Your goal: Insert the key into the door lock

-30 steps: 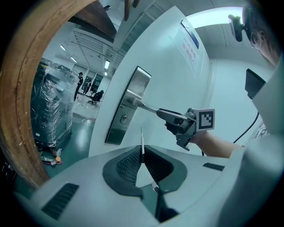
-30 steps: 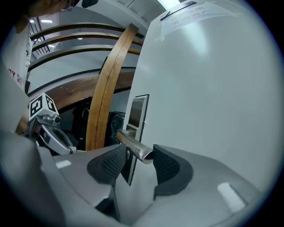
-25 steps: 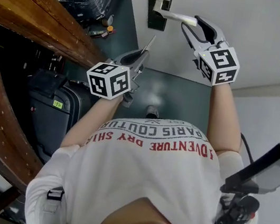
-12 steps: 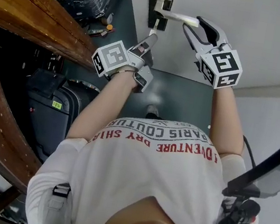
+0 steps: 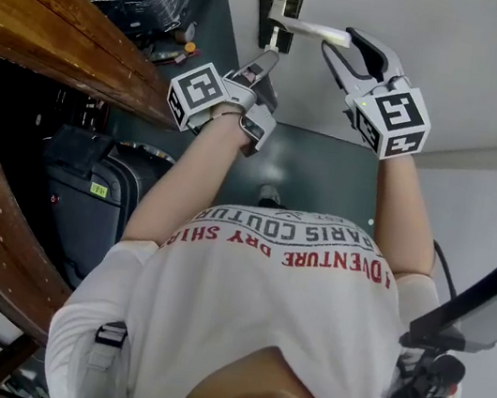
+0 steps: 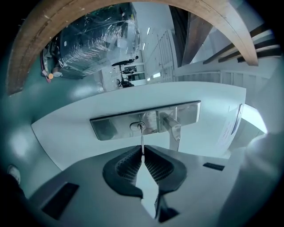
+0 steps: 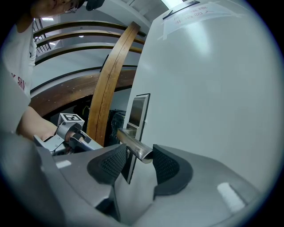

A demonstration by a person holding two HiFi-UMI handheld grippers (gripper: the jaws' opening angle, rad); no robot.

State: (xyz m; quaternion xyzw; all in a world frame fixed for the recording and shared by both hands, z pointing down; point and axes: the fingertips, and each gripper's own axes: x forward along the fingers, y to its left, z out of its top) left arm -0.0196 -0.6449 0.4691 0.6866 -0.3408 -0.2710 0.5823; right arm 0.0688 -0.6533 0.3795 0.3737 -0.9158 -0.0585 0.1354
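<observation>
Your left tool (image 6: 142, 150) has its jaws pinched together on the key (image 6: 142, 138). The bow is buried between the pads and the blade sticks straight out ahead.

- The blade's long axis runs along the tool's own axis and points at the keyhole (image 6: 139, 126) in the lock (image 6: 111, 128).
- The tip sits at the mouth of the keyhole. How deep it has gone, if at all, can't be told.
- The blade shows edge-on and looks in line with the slot.

My read is that the keyhole lies dead ahead of the tool with no sideways offset showing. Any further travel would want a straight push along the blade, with no swing and no twist.

Just right of the keyhole, the handle (image 7: 133, 142) juts from the same lock plate, out from the door (image 7: 213, 88). Your right tool (image 7: 140, 154) has its jaws apart and straddling the handle's free end. Whether the pads press on it isn't clear. It sits well out from the keyhole, so the left tool is the nearer one.
</observation>
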